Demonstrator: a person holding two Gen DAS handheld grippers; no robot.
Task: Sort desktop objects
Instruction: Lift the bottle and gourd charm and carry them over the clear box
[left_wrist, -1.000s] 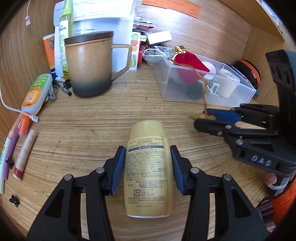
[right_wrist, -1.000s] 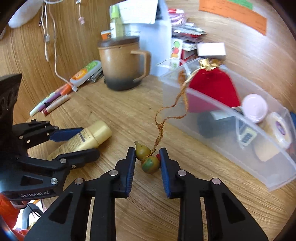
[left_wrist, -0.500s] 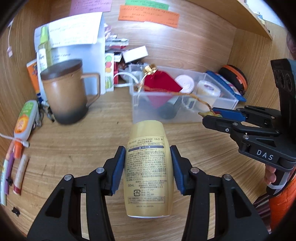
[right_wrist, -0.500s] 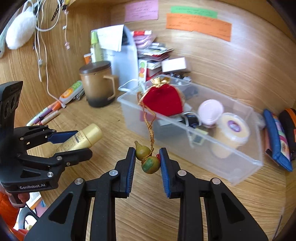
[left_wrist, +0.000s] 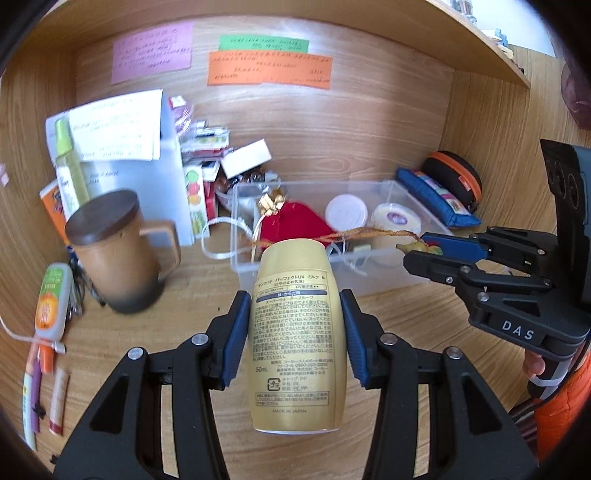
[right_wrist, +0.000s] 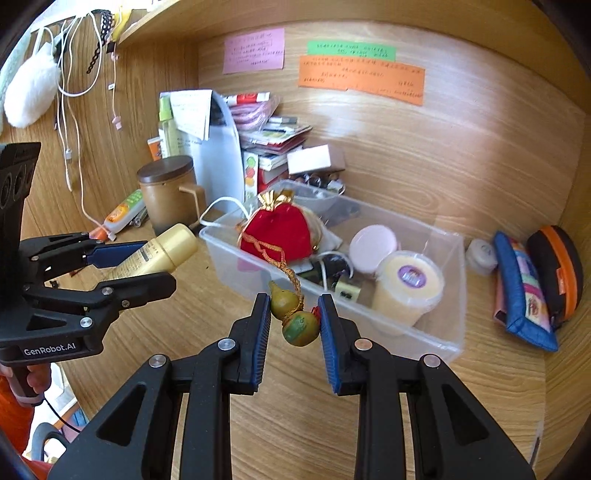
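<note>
Low in the middle of the left wrist picture, the left gripper (left_wrist: 295, 332) has its two blue pads closed tight on a gold plastic sunscreen bottle (left_wrist: 297, 332). The bottle is up off the wooden desk (left_wrist: 147, 354) and points at the clear plastic box (left_wrist: 406, 275) in the middle of the frame. It looks small, light and stiff. Its smooth sides may be slippery, so the flat middle, where the pads sit now, looks like the best place to hold.

Low in the middle of the right wrist picture, the right gripper (right_wrist: 293, 319) pinches a little green and yellow gourd charm (right_wrist: 295, 317) between nearly closed pads. A braided gold cord (right_wrist: 290, 271) runs from the charm up to a soft red velvet pouch (right_wrist: 277, 234) inside the box. The charm is tiny, hard and round, so it could pop out. The cord is floppy and could catch on the box rim.

The box already holds the pouch, a pink round lid (right_wrist: 373, 243) and a pale yellow tub (right_wrist: 408, 284), so free room inside is small. The brown mug with a lid (left_wrist: 114, 251) at the left stands well apart from both grippers.
</note>
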